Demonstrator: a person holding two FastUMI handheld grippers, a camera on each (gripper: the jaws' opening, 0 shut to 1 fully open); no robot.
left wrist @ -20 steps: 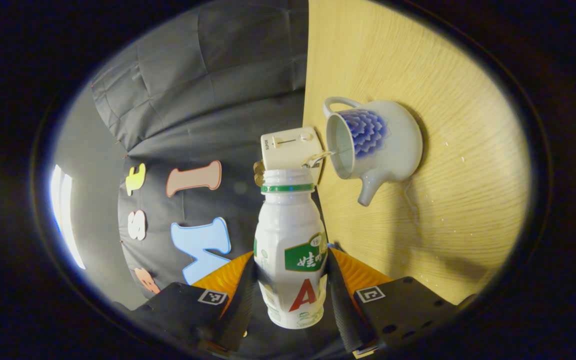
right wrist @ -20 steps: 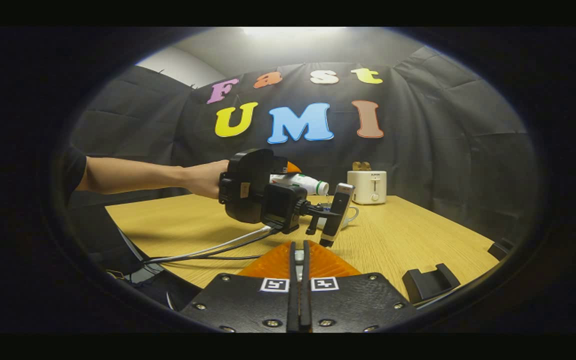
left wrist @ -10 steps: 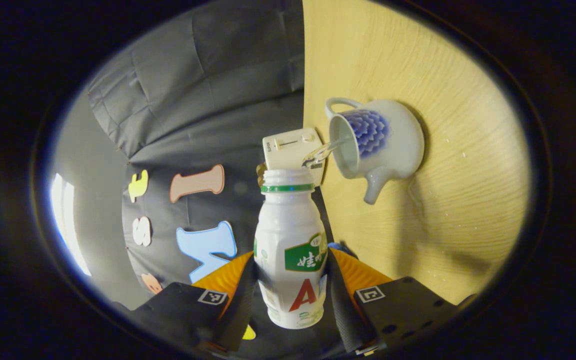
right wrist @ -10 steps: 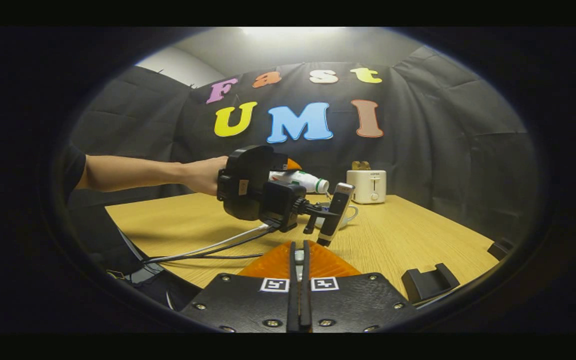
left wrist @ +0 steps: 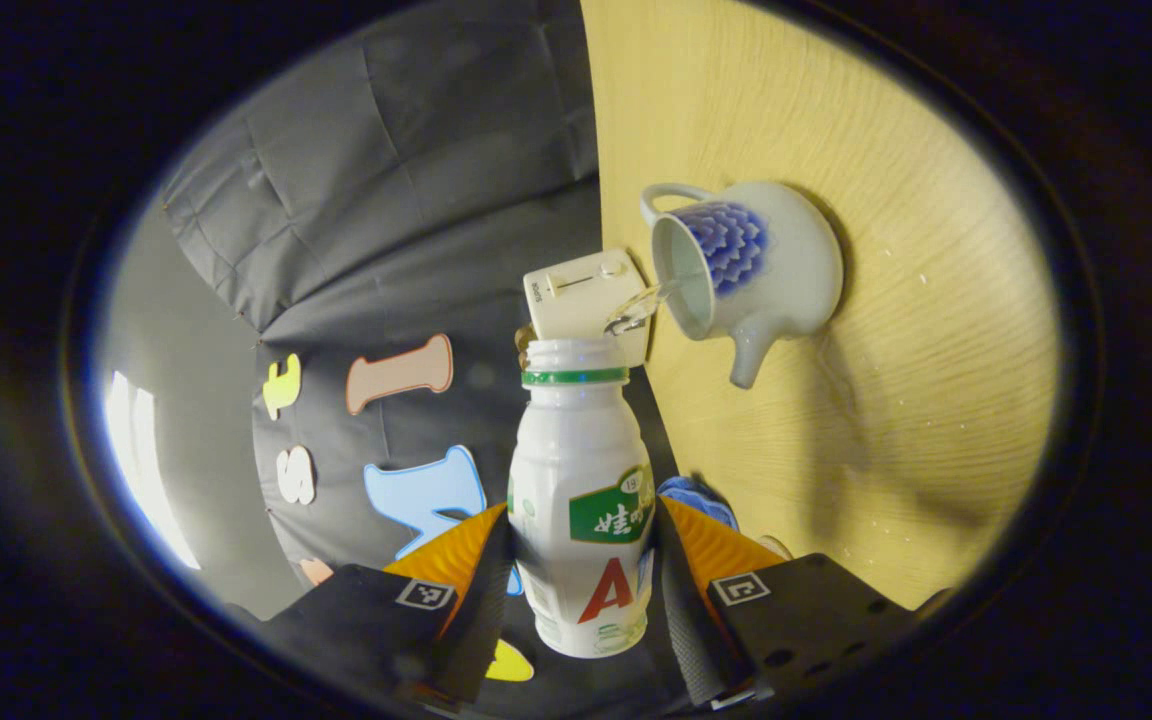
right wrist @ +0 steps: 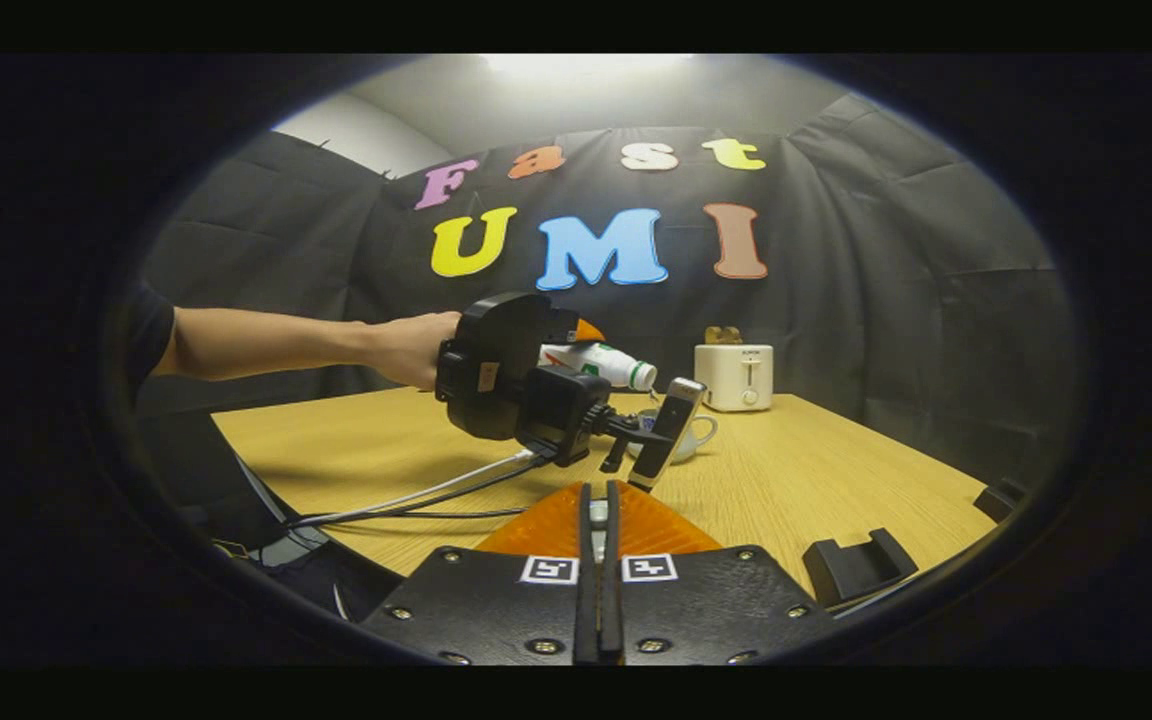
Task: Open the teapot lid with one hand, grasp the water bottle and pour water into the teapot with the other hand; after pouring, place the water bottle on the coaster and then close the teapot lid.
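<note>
We count one water bottle (left wrist: 581,500), one teapot (left wrist: 746,270), one toaster (left wrist: 581,295) and two grippers. In the left gripper view, the left gripper (left wrist: 581,560) has its jaws clamped on the lower body of the water bottle, one finger on each side. The bottle is uncapped and tipped on its side, with its mouth just beside the teapot's open rim. A thin stream of water (left wrist: 641,305) runs from the mouth into the teapot.

The teapot stands lidless on the worktop (left wrist: 896,350), near its far edge, with the toaster just behind it. A blue object (left wrist: 701,498) shows beside the jaws; we cannot tell what it is.

In the right gripper view, the right gripper (right wrist: 598,560) has its jaws pressed together; we cannot tell whether anything sits between them. It is well apart from the teapot. A hand (right wrist: 406,350) holds the left gripper over the worktop. Open worktop lies to the right of the teapot. One black holder (right wrist: 861,565) sits at the near right edge, and cables (right wrist: 416,500) trail across the near left.
</note>
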